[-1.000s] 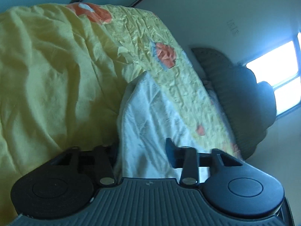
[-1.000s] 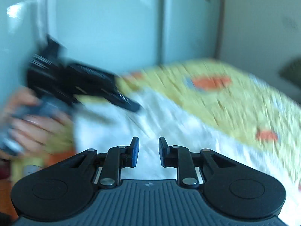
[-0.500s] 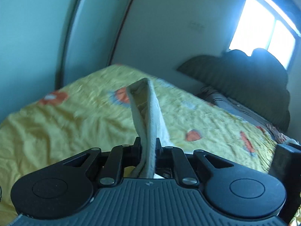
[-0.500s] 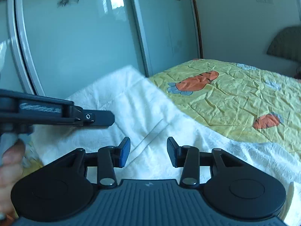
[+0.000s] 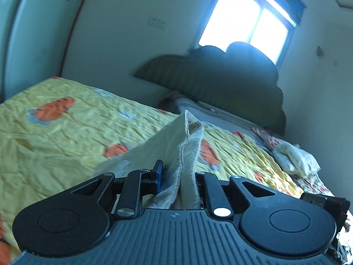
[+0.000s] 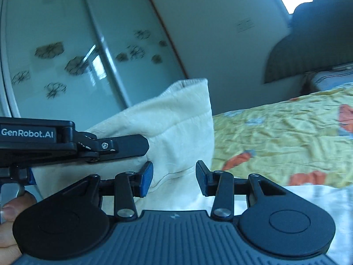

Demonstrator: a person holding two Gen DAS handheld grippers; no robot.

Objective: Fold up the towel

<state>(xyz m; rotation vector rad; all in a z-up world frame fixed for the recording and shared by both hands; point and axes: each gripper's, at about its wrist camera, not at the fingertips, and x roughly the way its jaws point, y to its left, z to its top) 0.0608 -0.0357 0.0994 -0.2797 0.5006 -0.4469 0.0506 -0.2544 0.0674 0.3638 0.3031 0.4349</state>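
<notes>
Left hand-held gripper (image 5: 176, 177): opening slightly, pads pinching towel (image 5: 174, 145) edge, lifted above bed (image 5: 66, 137).
Right hand-held gripper (image 6: 174, 177): apart, gripping nothing.

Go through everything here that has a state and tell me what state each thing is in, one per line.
White cotton towel: corner lifted off the bed, pinched and hanging in folds.
Left gripper: clamped on the towel, jaws easing open.
Right gripper: open, towel between its pads but not pressed.
Yellow bedspread with orange carrot print: spread flat, wrinkled.
Frosted sliding wardrobe doors: closed.
</notes>
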